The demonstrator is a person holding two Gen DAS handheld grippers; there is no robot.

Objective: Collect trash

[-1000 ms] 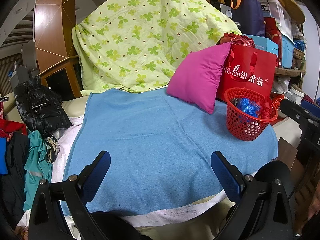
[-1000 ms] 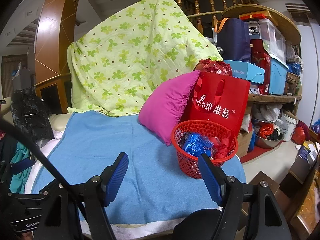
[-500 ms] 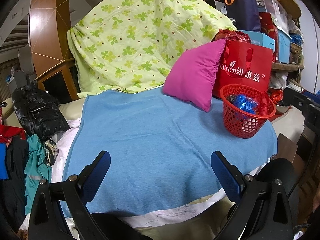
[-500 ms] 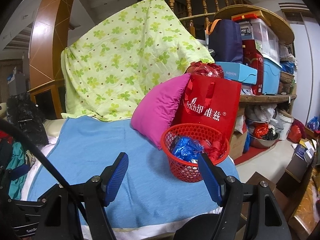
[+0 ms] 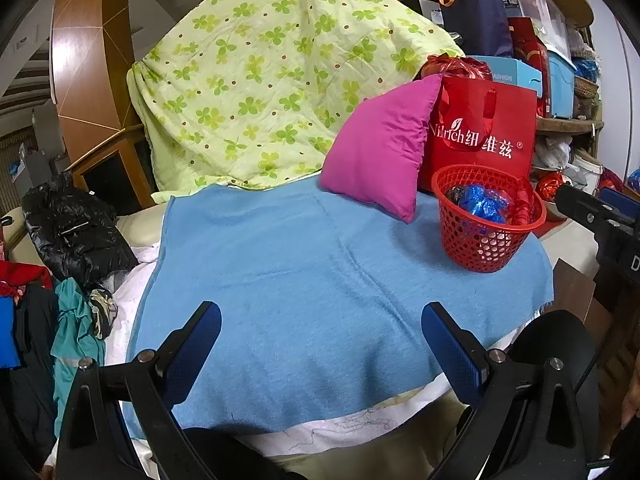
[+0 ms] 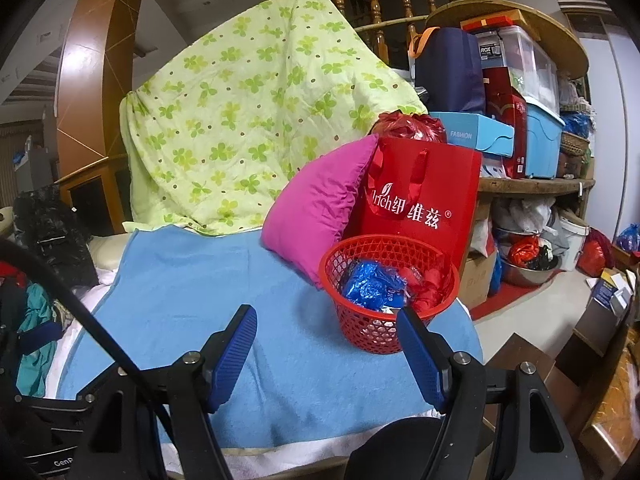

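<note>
While both grippers hang over the near edge of the blue cloth point(image 5: 320, 280), the left gripper point(image 5: 320, 344) and right gripper point(image 6: 328, 344) stand spread wide and hold nothing. The basket point(image 6: 384, 320) lies ahead and to the right of both, nearer the right one, just past its right finger. Inside sit crumpled blue wrappers point(image 6: 370, 286) and red trash point(image 6: 430, 288). Behind it lean a pillow point(image 6: 316, 216) and a red bag point(image 6: 424, 200).

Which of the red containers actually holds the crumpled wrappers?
The red mesh basket at the blue blanket's right edge; the red paper bag stands behind it.
</note>
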